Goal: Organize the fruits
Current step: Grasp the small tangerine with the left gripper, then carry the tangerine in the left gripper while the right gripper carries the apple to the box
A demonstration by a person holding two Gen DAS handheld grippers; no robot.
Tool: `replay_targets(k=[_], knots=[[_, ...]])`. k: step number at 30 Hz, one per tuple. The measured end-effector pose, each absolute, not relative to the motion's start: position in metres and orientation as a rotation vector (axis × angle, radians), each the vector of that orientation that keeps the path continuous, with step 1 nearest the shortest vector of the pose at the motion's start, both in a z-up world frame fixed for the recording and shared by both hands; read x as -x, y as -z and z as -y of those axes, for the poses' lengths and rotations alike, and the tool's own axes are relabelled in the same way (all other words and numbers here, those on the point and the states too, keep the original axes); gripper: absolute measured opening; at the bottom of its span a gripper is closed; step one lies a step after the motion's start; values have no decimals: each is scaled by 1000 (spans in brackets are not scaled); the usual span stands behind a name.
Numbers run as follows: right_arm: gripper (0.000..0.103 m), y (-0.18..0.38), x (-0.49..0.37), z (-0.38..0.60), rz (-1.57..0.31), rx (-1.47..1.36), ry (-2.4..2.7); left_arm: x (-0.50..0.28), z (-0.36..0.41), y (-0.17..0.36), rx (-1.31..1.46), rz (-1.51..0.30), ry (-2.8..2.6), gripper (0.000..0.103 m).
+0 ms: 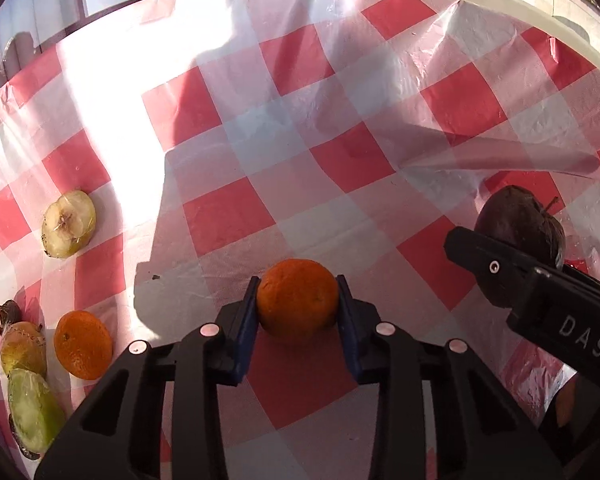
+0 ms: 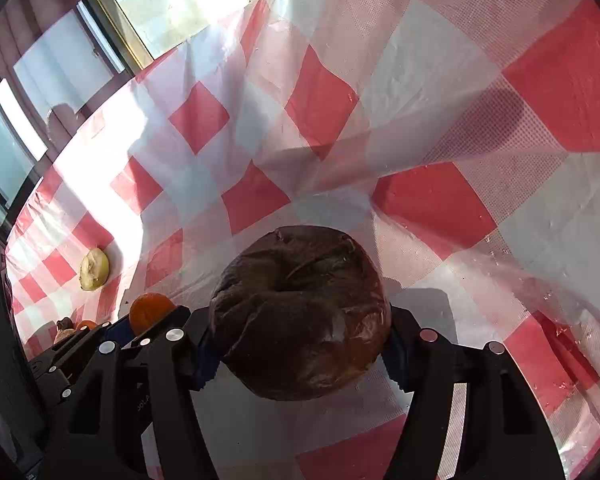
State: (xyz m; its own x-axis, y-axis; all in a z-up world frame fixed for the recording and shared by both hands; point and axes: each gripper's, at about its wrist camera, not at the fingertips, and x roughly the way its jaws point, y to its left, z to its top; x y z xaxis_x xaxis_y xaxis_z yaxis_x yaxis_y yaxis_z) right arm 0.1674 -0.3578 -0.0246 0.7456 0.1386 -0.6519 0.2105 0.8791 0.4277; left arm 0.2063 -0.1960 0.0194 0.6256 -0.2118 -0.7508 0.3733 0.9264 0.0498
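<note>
Orange and pale cut fruit [image 1: 70,224] lies grouped at the left of the checked desk [image 1: 228,216], sorted, I judge. My left gripper [image 1: 298,300] has its fingers clamped on an orange [image 1: 298,298]; my right gripper [image 2: 300,344] clasps a dark wrinkled apple [image 2: 300,312]. Its side reads "DAS".

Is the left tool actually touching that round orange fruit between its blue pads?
Touching. In the left wrist view, the left tool has both blue pads pressed against the sides of the round orange fruit, with no gap on either side.
</note>
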Motion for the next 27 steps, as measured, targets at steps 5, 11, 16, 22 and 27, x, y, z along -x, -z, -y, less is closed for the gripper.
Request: replay_targets(k=[5,11,16,22,27], knots=[[64,24,-168,357,-736,-506,38,-141,133,-33,-38,-770,318,35],[63,24,-167,357,-733,-507,32,-60,57,-32,122,-749,223,35],[63,22,-168,357,-735,-505,24,-39,13,-25,245,-768,161,36],[63,18,-163,359,-702,-522,-12,-46,5,-16,292,-817,142,36],[63,17,-162,358,-697,-526,-15,-47,5,-14,292,-830,134,36]])
